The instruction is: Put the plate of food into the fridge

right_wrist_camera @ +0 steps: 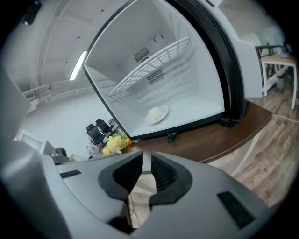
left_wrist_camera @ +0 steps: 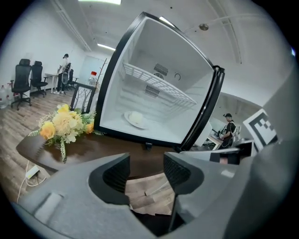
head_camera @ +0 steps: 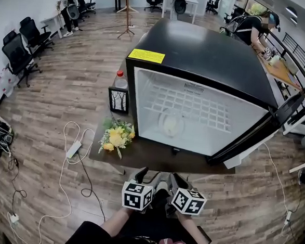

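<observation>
Left gripper [left_wrist_camera: 146, 164]: fingers [left_wrist_camera: 114, 175] moderately apart, with nothing between them; only wood floor shows through the gap. Right gripper [right_wrist_camera: 147, 169]: fingers [right_wrist_camera: 164, 173] narrow, a slim gap showing, also empty. In the head view both grippers sit side by side close to the person, on the near side of the table [head_camera: 155, 156] and well apart from the fridge [head_camera: 209, 50]. Neither touches anything.

Progress: the plate of food [head_camera: 171, 124] is already inside the fridge. It rests on the white floor of the compartment, under the wire shelf [head_camera: 195, 107], a little left of centre and set back from the front lip. Judgement: the placing step is done and the hands are clear of it. The door [head_camera: 269, 133] hangs open to the right. Closing it is the only thing plausibly left, though the task sentence does not ask for it.

The plate is white, round and shallow, and it lies flat. The food on it is one pale, rounded lump near the middle; its kind cannot be told. Nothing else shares the compartment.

Surroundings: the fridge stands on a dark brown table. To its left are yellow flowers [head_camera: 117, 134] at the near edge, then a small framed picture [head_camera: 118, 100], then a red-capped bottle [head_camera: 121, 80] farther back.
</observation>
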Tool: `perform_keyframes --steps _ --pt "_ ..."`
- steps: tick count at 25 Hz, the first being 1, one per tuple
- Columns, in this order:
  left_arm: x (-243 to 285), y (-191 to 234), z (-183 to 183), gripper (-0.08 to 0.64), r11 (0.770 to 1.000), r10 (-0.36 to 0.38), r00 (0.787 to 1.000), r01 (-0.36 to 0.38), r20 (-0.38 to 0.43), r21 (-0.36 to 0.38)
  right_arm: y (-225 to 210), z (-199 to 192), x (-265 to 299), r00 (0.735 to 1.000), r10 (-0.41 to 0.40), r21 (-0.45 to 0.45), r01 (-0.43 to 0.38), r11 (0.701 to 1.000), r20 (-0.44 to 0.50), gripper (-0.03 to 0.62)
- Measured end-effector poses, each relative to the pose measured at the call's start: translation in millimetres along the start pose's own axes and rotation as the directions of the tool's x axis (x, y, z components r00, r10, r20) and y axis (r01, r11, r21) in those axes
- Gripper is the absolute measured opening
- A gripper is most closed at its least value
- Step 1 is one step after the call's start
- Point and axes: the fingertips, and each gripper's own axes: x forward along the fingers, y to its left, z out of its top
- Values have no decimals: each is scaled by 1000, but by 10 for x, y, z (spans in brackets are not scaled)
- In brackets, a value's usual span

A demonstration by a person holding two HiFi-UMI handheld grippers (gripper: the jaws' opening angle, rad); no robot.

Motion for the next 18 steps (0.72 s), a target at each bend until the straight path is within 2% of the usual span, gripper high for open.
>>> perform_keyframes --steps 2,4,6,9,14,18 --pt "-62 -7 -34 180 1000 12 1000 -12 12 11 4 4 -64 998 -48 -99 50 994 29 51" --pt "-95 -18 -80 148 1000 15 1000 -15 5 26 45 45 -123 994 -81 -205 93 974 70 32" --pt "-123 -32 -102 93 999 14 1000 -14 6 36 99 69 -168 991 -90 -269 114 956 100 28" --pt "-173 -60 -84 66 999 6 1000 -7 28 52 141 30 -197 990 -89 -287 116 951 105 25" --pt "-239 -135 -87 9 991 -2 999 -4 43 136 170 -24 -241 991 -86 -295 113 949 104 9" --pt "-274 -199 -109 8 991 -30 998 22 56 132 198 -68 -259 991 -82 -313 111 943 102 9"
